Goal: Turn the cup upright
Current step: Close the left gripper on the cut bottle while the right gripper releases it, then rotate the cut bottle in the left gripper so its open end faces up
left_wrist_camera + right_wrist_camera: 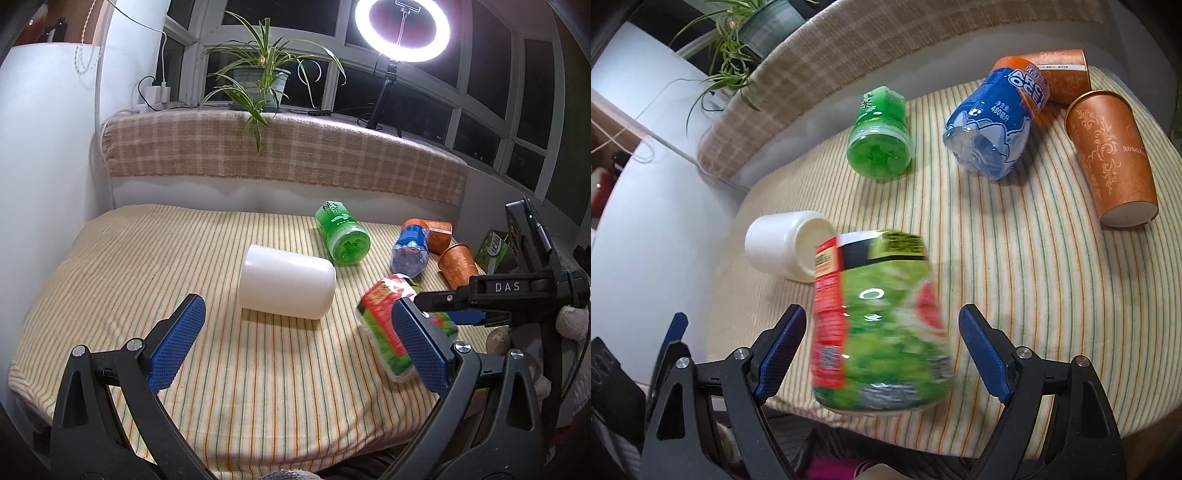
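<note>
A white cup [286,286] lies on its side on the striped cloth, just ahead of my left gripper [299,347], which is open and empty. The cup also shows in the right wrist view [783,243], its base toward the camera. My right gripper [881,354] is open, its blue pads either side of a blurred green and red bottle [882,325] without touching it. That bottle [384,328] and the right gripper [443,306] show at the right of the left wrist view.
A green bottle [881,136], a blue bottle [993,125] and two orange paper cups [1108,155] [1063,70] lie on the striped cloth [258,387]. A plaid-covered ledge [280,147] with a potted plant [258,81] and a ring light [402,26] is behind.
</note>
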A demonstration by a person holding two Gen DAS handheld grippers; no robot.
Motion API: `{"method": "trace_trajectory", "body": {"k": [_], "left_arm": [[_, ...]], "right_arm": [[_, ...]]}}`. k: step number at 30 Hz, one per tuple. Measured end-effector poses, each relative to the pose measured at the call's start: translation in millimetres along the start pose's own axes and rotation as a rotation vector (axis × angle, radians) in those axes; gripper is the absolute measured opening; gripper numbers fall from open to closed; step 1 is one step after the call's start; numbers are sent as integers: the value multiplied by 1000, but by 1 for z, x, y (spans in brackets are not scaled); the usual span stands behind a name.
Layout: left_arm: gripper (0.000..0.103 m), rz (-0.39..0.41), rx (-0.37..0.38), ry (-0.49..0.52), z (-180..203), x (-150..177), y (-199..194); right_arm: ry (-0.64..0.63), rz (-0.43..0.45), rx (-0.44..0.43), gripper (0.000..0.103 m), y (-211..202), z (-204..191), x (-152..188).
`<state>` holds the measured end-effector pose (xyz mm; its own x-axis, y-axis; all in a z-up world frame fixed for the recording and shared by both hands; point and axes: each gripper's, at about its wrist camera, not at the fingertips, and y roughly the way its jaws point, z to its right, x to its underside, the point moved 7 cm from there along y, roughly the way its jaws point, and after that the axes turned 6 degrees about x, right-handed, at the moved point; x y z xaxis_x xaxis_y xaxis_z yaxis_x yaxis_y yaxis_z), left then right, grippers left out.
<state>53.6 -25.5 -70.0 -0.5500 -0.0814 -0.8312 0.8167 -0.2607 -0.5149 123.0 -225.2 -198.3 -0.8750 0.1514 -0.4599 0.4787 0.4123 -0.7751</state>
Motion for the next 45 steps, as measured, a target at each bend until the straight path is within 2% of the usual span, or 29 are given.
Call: {"method": "trace_trajectory", "body": {"k": [4, 6, 9, 11, 18, 21, 31, 39, 41, 45], "left_arm": [[102, -29, 39, -26, 2, 1, 3], [102, -71, 98, -70, 3, 3, 9], [102, -155, 197, -166, 5, 9, 24], [96, -217, 262, -251, 7, 14, 35], [94, -359, 417, -421, 21, 24, 59], [94, -405, 460, -479, 26, 24, 69], [93, -491, 475, -626, 25, 37, 106], [92, -519, 467, -670, 26, 42, 125], [84, -527, 467, -673, 27, 43, 128], [84, -540, 469, -683, 28, 45, 133]], "right_arm": [[31, 49, -39, 85, -15, 5, -2], [40, 81, -46, 85, -25, 9, -2], [48, 129, -37, 85, -40, 16, 2], [56, 148, -27, 85, -47, 21, 6], [120, 201, -5, 85, -66, 48, 24], [169, 206, -8, 85, -68, 63, 28], [235, 190, -10, 85, -65, 89, 40], [256, 183, -10, 85, -64, 101, 43], [261, 184, -6, 85, -63, 103, 44], [269, 182, -4, 85, -62, 108, 45]]}}
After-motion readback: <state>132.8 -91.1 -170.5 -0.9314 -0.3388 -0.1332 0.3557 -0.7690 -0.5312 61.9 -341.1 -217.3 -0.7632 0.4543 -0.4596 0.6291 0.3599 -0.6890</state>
